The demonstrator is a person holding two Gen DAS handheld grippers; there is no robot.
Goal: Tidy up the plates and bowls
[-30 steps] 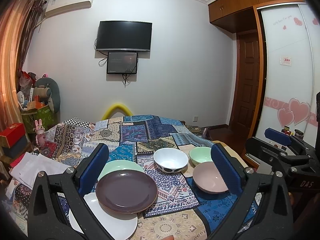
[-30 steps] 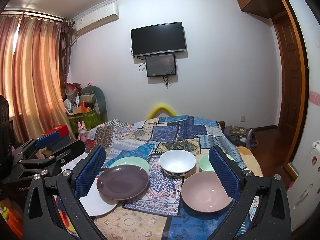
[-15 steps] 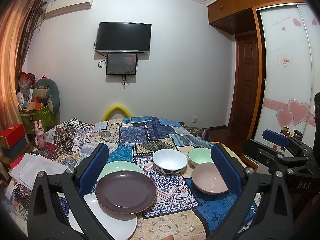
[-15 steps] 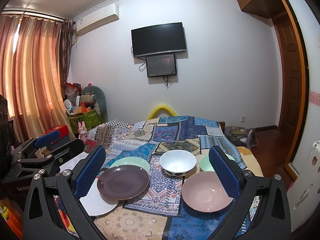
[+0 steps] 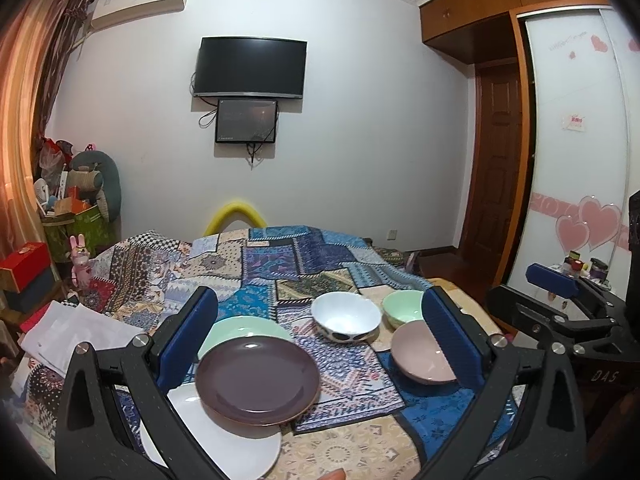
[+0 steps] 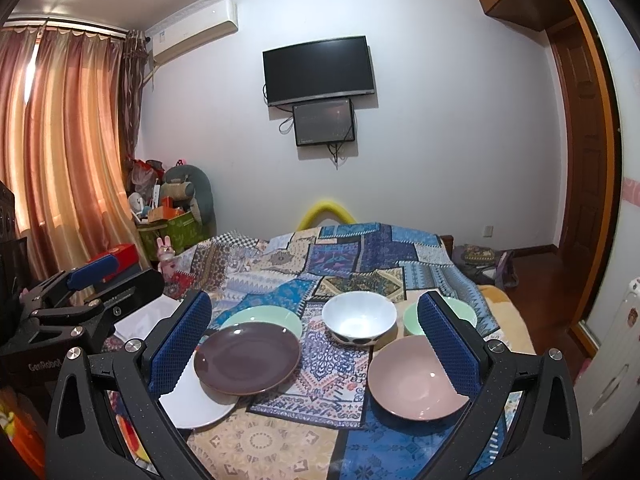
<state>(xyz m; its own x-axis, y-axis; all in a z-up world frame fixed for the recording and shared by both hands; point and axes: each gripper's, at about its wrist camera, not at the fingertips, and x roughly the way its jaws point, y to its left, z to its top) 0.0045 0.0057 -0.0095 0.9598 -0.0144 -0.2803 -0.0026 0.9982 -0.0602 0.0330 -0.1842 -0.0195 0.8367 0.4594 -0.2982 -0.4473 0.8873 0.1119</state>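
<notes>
1. Almost nothing is seen to have changed over the last second: the crockery lies where it lay, and only a slight drift of both views is noticed.
2. This is judged to mean that sorting has not begun; no plate or bowl has been lifted or nested.
3. The left gripper (image 5: pixel 320 344) is held with its jaws spread wide and nothing between them; the same is true of the right gripper (image 6: pixel 312 344). Both are kept above the near edge of the patchwork cloth (image 6: pixel 360 256), as before.
4. The brown plate (image 6: pixel 247 358) is seen resting partly on the white plate (image 6: pixel 196 406), with the green plate (image 6: pixel 262 316) just behind it.
5. To the right, the pink bowl (image 6: pixel 416 384) is set nearest, the green bowl (image 6: pixel 412 316) behind it, partly hidden by a finger, and the white bowl (image 6: pixel 359 322) between the two groups.
6. The plates are judged likely to be stacked on the left and the bowls nested on the right; which piece will be reached first cannot be told.
</notes>
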